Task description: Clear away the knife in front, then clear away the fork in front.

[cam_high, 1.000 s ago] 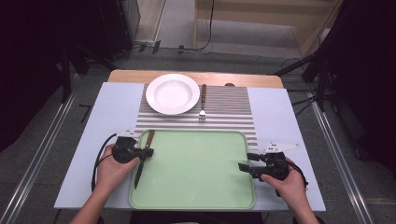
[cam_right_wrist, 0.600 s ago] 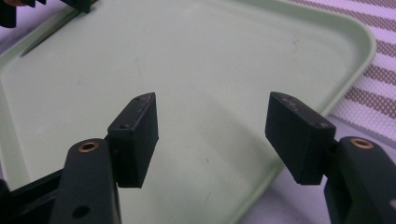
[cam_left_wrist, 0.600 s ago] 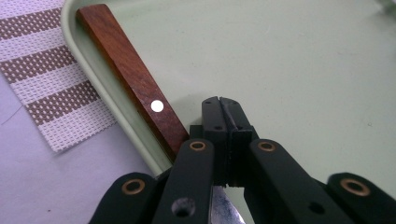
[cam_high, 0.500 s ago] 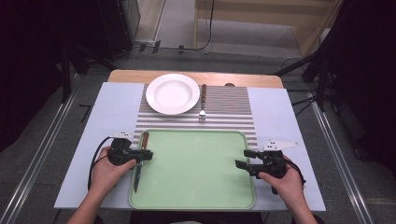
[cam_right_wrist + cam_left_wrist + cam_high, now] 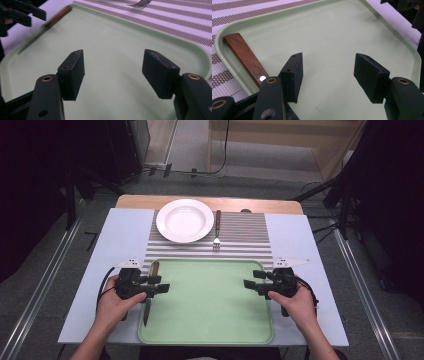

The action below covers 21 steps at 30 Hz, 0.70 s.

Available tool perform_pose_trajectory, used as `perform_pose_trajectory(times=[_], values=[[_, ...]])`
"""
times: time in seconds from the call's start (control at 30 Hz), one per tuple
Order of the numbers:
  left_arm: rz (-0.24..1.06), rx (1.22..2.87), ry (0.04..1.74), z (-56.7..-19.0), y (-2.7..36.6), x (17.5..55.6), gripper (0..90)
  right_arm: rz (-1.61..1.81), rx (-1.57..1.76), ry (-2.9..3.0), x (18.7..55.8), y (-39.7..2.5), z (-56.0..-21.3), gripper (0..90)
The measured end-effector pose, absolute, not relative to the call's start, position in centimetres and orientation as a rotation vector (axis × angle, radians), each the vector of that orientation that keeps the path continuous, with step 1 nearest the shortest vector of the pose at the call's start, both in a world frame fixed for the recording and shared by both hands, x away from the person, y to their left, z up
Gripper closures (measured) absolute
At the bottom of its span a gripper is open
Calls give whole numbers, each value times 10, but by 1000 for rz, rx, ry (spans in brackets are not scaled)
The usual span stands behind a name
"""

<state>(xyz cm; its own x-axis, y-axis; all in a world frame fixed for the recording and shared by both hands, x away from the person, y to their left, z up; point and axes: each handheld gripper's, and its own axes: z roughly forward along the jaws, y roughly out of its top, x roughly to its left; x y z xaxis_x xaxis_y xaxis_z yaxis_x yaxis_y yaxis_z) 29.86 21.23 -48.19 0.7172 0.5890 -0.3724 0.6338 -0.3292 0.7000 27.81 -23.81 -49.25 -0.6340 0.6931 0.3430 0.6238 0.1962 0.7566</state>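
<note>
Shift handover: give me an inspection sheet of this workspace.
Surface: table with a striped mat.
Job's things: green tray; knife along its left edge; white plate and fork on the mat.
Clutter: nothing seen.
Grippers: left gripper and right gripper open, empty, over opposite tray edges.
Cables: one loops from the left gripper; more on the floor.
Surroundings: dark stands, wooden furniture behind.
</note>
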Motion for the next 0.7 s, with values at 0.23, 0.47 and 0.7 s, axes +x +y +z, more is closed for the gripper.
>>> perform_pose_trajectory(times=[0.23, 0.47, 0.7], values=[[-64, 2024, 929, -479, 213, 297, 395, 1401, 1297, 2395, 301, -230, -488, 338], [-76, 2028, 935, -481, 214, 298, 394, 1375, 1296, 2415, 323, -225, -484, 338], [-87, 2031, 924, -480, 212, 297, 394, 1384, 1319, 2417, 341, -222, -481, 338]])
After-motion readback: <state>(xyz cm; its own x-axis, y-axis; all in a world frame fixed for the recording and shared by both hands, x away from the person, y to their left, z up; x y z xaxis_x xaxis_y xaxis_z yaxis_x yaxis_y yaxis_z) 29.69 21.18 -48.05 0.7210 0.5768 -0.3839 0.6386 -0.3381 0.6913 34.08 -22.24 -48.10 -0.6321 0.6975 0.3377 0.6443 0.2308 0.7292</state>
